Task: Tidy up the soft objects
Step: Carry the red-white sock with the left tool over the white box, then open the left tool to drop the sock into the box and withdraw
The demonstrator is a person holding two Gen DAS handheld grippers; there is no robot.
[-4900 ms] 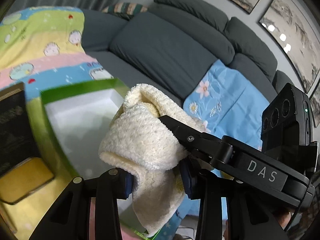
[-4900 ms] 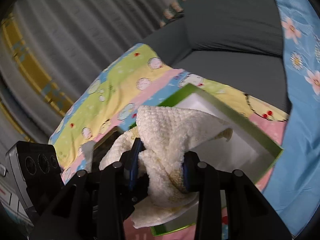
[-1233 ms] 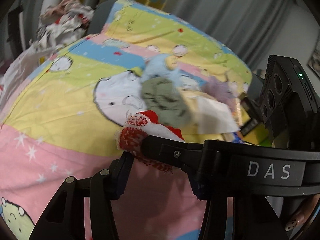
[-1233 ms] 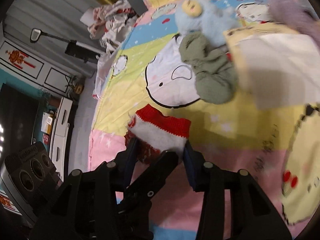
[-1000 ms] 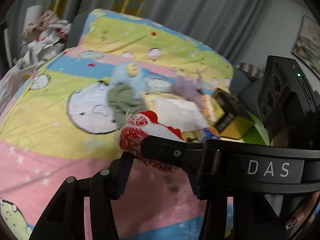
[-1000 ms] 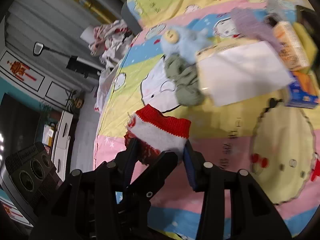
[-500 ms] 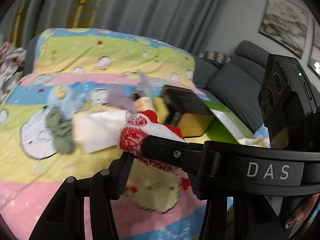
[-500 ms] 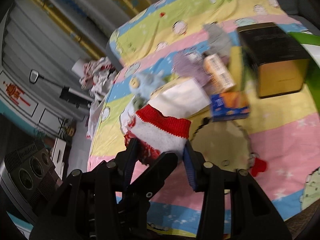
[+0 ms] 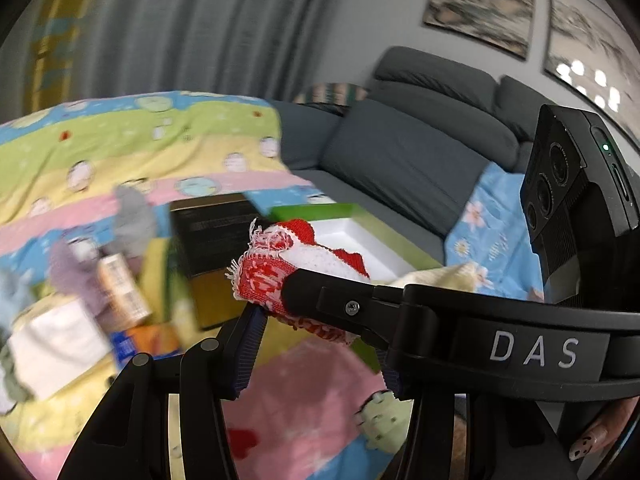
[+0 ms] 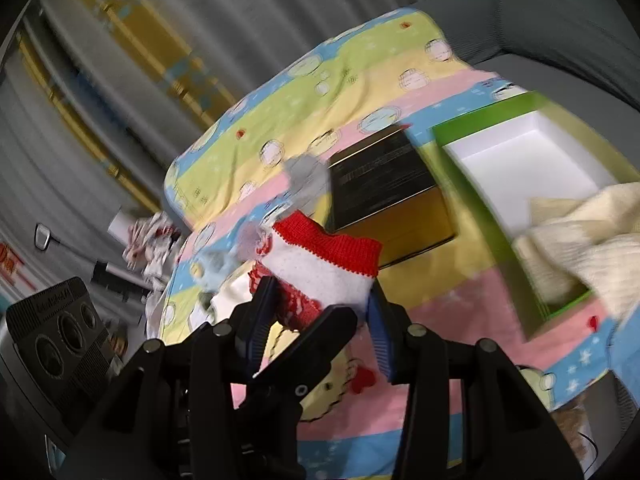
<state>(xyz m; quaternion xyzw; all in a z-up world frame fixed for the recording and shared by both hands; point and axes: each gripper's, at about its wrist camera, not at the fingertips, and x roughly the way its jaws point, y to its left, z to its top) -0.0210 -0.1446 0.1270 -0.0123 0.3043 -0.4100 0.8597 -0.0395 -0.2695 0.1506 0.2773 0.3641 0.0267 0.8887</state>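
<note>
Red-and-white knit: small knitted piece [image 9: 298, 258], red cuff, white middle, frayed red-patterned end; held up above the blanket, between both grippers.
Left gripper [image 9: 316, 344]: jaws narrow, blue pads pinching the patterned end of the knit; the right tool's black arm crosses in front, so the far pad is mostly covered.
Right gripper [image 10: 320, 304]: jaws narrow, pads clamped on the white part of the knit, red cuff sticking out past the tips.
Green box [image 10: 480, 184]: open, white inside, sits on the blanket to the right of the held piece; its near green wall faces the grippers, interior bare at the far end.
Cream towel [image 10: 592, 248]: fluffy, lying in the box's near end and spilling over its rim; cut off by the frame edge.
Black-and-gold box [image 10: 384, 184]: directly beside the green box, on its left, touching or nearly so.
Blanket [image 10: 320, 92]: striped cartoon print, pink/yellow/green/blue; open pink patch below the grippers, front edge drops off at bottom.
Clutter [image 9: 100, 280]: small cartons, lilac, grey and pale blue soft bits left of the black box; motion-blurred, cannot tell them apart well.
Sofa [image 9: 408, 160]: dark grey, behind the box, a blue floral cloth [image 9: 492, 224] on its seat.
Writing: "DAS" on the right tool's arm; printing on the black box lid is unreadable.
Hand: 1 fingertip [image 9: 592, 440] with a patterned nail at the lower right corner, rest hidden.
</note>
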